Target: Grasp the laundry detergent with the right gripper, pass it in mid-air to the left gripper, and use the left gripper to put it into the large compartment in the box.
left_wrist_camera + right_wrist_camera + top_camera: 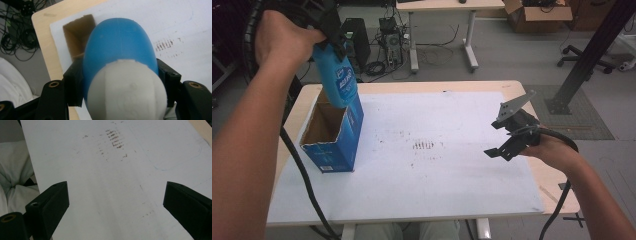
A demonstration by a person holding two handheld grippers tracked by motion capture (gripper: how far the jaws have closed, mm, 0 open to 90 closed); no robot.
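A blue bottle (337, 80) with a white cap end (127, 92) hangs bottom-down over the open top of a blue carton (334, 137) at the table's left. My left gripper (332, 37) is shut on the bottle's upper part, its black jaws pressing both sides. In the left gripper view the carton's brown inside (78, 35) lies just beyond the bottle (120, 47). My right gripper (507, 140) hovers over the table's right side, open, with nothing between its jaws. From the right gripper view the gripper (116, 202) looks down on the white mat (105, 182).
A white mat (427, 165) with brown smudges (424, 145) covers most of the wooden table (557, 190). Behind the table are cables, a second desk (442, 30), a cardboard box (537, 15) and a black post (587, 55). A cable (302, 175) trails across the table's left edge.
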